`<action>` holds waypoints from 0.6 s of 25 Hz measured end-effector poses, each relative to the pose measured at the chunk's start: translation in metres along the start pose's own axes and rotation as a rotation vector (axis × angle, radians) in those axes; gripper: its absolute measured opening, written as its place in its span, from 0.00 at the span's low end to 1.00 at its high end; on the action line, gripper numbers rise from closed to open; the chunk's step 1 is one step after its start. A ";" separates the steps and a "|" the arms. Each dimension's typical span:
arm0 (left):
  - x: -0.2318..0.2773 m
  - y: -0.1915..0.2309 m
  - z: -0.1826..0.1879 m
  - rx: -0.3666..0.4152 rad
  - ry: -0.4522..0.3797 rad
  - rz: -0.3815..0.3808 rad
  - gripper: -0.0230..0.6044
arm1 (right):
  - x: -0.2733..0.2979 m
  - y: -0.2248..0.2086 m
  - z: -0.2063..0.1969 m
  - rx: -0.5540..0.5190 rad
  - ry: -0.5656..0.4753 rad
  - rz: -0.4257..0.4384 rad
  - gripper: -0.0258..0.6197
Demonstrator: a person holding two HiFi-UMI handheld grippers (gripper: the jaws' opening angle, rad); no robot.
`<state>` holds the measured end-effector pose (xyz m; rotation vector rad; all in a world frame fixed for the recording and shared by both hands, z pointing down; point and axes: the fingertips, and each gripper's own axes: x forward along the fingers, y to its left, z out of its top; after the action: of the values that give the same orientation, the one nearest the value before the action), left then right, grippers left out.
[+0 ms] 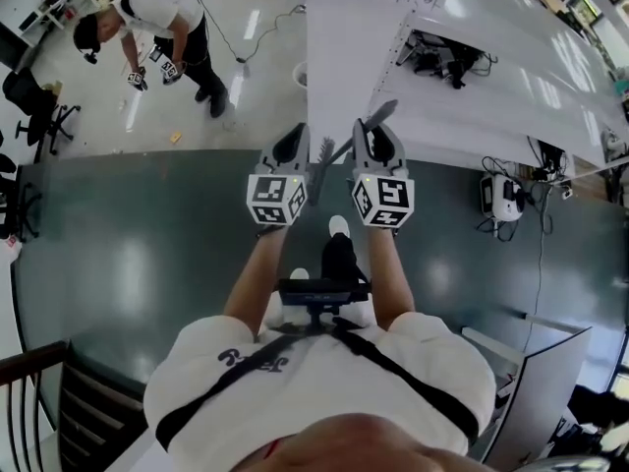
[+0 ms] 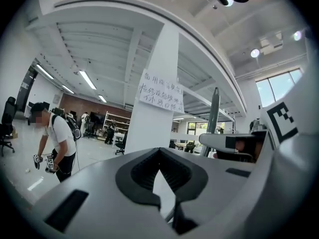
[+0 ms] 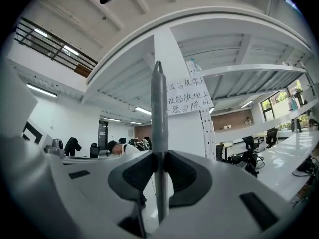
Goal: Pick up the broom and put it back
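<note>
The broom's grey handle (image 3: 159,113) stands upright between the pads of my right gripper (image 3: 159,156), which is shut on it. In the head view the handle (image 1: 371,126) slants down-left past my right gripper (image 1: 378,134), and the dark broom head (image 1: 321,170) hangs between the two grippers. My left gripper (image 1: 291,141) is level beside it, a little to the left. In the left gripper view its fingertips (image 2: 159,156) meet with nothing between them, and the handle (image 2: 213,118) shows to the right.
A white pillar (image 2: 154,128) with a paper notice (image 2: 160,91) stands straight ahead. Another person (image 1: 162,28) bends over at the far left with grippers in hand. Office chairs (image 1: 34,106) stand at the left, a railing (image 1: 29,372) at lower left, and cables and a device (image 1: 503,200) at the right.
</note>
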<state>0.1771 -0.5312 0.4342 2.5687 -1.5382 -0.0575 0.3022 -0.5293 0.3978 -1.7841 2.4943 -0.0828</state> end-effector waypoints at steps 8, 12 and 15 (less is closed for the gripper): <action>-0.051 0.005 0.038 0.071 0.000 0.042 0.05 | -0.023 0.045 0.031 0.005 -0.026 0.012 0.19; -0.077 0.023 0.044 0.071 -0.035 0.091 0.05 | -0.030 0.073 0.030 -0.001 -0.020 0.042 0.19; -0.097 0.040 0.049 0.059 -0.067 0.112 0.05 | -0.027 0.102 0.032 -0.007 -0.025 0.089 0.19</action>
<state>0.0910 -0.4697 0.3870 2.5442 -1.7295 -0.0879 0.2180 -0.4704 0.3583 -1.6629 2.5556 -0.0470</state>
